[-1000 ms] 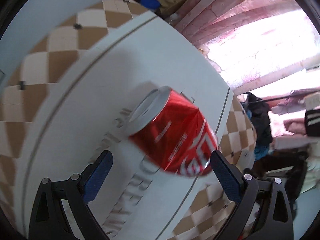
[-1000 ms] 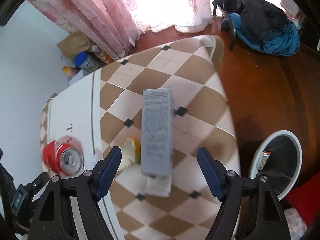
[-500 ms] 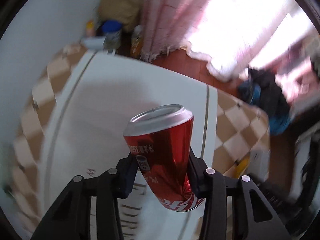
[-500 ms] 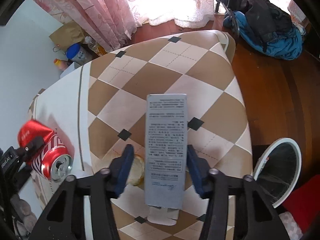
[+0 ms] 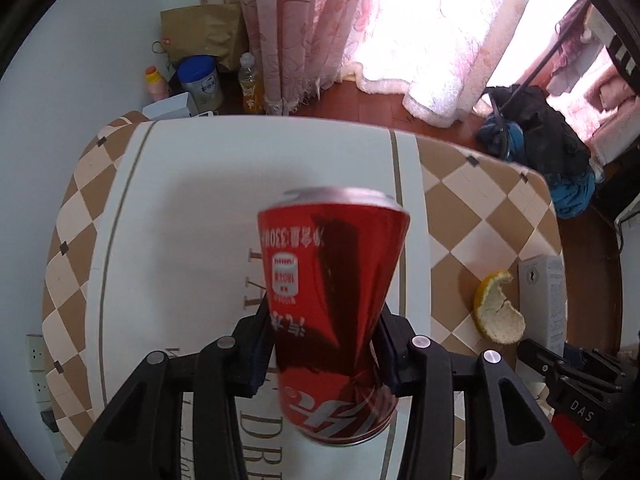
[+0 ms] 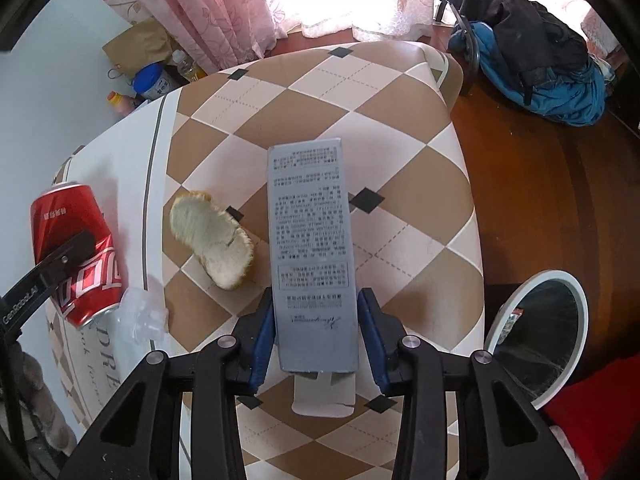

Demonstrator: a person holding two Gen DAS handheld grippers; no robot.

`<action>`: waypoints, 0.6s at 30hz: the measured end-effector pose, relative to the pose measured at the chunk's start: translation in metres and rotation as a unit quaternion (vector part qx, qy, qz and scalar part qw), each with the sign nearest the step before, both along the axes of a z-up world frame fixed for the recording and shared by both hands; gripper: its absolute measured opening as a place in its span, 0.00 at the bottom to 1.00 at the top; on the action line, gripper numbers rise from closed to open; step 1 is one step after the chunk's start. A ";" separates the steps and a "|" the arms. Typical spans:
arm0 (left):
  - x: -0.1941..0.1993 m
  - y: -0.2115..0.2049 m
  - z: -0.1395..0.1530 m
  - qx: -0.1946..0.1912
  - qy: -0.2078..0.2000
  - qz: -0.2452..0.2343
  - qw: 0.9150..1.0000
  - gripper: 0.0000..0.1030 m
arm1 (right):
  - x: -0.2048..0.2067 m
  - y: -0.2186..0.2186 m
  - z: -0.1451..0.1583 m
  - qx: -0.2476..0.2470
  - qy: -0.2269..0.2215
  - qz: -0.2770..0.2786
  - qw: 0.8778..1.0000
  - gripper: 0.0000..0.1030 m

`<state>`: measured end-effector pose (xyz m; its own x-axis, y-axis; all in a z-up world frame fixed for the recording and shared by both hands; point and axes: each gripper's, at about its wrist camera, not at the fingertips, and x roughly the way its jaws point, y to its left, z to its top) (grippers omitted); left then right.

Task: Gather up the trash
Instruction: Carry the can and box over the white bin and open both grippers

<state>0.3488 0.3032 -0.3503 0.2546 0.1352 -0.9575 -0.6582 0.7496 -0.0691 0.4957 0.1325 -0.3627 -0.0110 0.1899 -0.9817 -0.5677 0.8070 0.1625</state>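
Two grips are holding at once. My left gripper point(image 5: 325, 354) is clamping a red can point(image 5: 332, 312) above the table point(image 5: 224, 160), its jaws having just been closing on it; "330" is showing, the other print being too small for me. My right gripper point(image 6: 316, 340) is squeezing a grey carton point(image 6: 312, 256), its text unreadable, beside an orange peel point(image 6: 212, 240). "DAS" is showing on the right gripper's body. The bin point(image 6: 536, 332) is sitting past the table's edge, partly cut off.

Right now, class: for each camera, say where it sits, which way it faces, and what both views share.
Left wrist: on the left gripper, facing down at the table; its fingers clamp the red can.
Right wrist: on the right gripper, facing down; its fingers clamp the grey box.
Shared: can, box, orange peel, table.
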 end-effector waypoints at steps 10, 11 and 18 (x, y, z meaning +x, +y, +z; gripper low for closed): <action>-0.005 -0.015 0.010 0.037 0.004 -0.008 0.999 0.37 | -0.005 -0.002 0.003 0.007 -0.011 0.003 1.000 0.36; -0.009 -0.017 0.015 0.042 0.002 -0.006 0.999 0.37 | -0.005 -0.004 0.003 0.009 -0.012 0.000 1.000 0.36; -0.042 -0.043 0.059 0.080 -0.019 0.003 0.997 0.37 | -0.021 -0.027 0.028 0.051 -0.020 -0.004 0.999 0.36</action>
<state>0.3063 0.2606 -0.2918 0.2894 0.2868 -0.9132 -0.6623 0.7488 0.0253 0.4745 0.1056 -0.3351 0.0287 0.2883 -0.9571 -0.5690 0.7919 0.2214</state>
